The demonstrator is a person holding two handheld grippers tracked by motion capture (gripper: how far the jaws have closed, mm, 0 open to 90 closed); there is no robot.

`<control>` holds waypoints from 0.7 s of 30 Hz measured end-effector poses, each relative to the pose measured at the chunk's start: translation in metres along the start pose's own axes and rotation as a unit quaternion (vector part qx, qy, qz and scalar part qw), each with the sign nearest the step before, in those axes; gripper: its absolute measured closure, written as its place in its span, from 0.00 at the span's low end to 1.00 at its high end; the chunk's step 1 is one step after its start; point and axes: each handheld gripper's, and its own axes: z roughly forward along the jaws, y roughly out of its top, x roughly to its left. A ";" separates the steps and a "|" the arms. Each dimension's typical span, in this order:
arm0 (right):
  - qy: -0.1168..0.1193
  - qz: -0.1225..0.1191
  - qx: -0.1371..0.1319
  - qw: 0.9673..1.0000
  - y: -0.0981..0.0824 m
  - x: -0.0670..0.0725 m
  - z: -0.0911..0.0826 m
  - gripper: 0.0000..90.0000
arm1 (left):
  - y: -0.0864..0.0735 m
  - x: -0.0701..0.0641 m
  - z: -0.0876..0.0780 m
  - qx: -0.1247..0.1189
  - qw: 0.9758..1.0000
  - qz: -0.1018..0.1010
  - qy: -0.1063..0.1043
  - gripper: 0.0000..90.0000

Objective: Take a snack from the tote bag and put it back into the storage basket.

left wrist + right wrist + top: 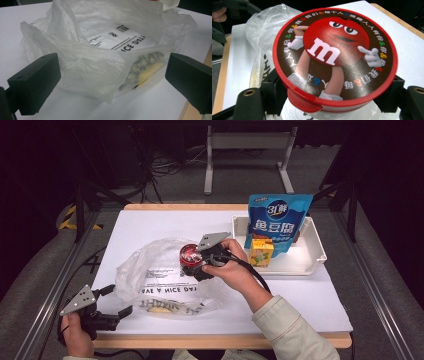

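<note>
A white table [310,295] with a wooden edge, seen from above, with a person's 2 hands each holding a black 2-jaw gripper. The right gripper [196,262], near the middle of the table, is clamped on a round red-lidded tub of M&M's [190,255], its jaws pressing the sides just under the rim. In the right gripper view the tub's lid [335,56] is dark brown with a red border, showing the red M&M's character with a white "m" on its body, white gloves and white shoes, ringed by small Chinese characters and coloured "&" signs too small to read in full. The tub is held above the open mouth of a clear crumpled plastic bag [160,277] lying on the table's left half. The bag carries black print that reads in part "HAVE A NICE DAY", seen upside down from above, and something yellow with dark markings [145,66] lies inside it. The left gripper [114,301] sits at the table's near left corner, its jaws apart on either side of the bag's near edge, not pressing it. At the far right a white tray [315,250] holds a blue upright pouch [277,222] with large white Chinese lettering and "3" in its logo, and a small yellow carton [261,252] in front of it.
</note>
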 end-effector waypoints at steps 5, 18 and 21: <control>-0.003 0.003 0.003 1.000 0.005 0.001 -0.011 0.29 | 0.000 0.000 0.000 0.000 1.000 -0.001 0.000 0.01; -0.027 0.013 0.006 1.000 0.004 -0.005 -0.044 0.29 | 0.002 0.001 0.004 -0.002 1.000 0.001 -0.002 0.01; -0.037 0.018 0.006 0.999 0.001 -0.008 -0.054 0.29 | 0.003 0.001 0.005 -0.001 1.000 0.000 -0.001 0.01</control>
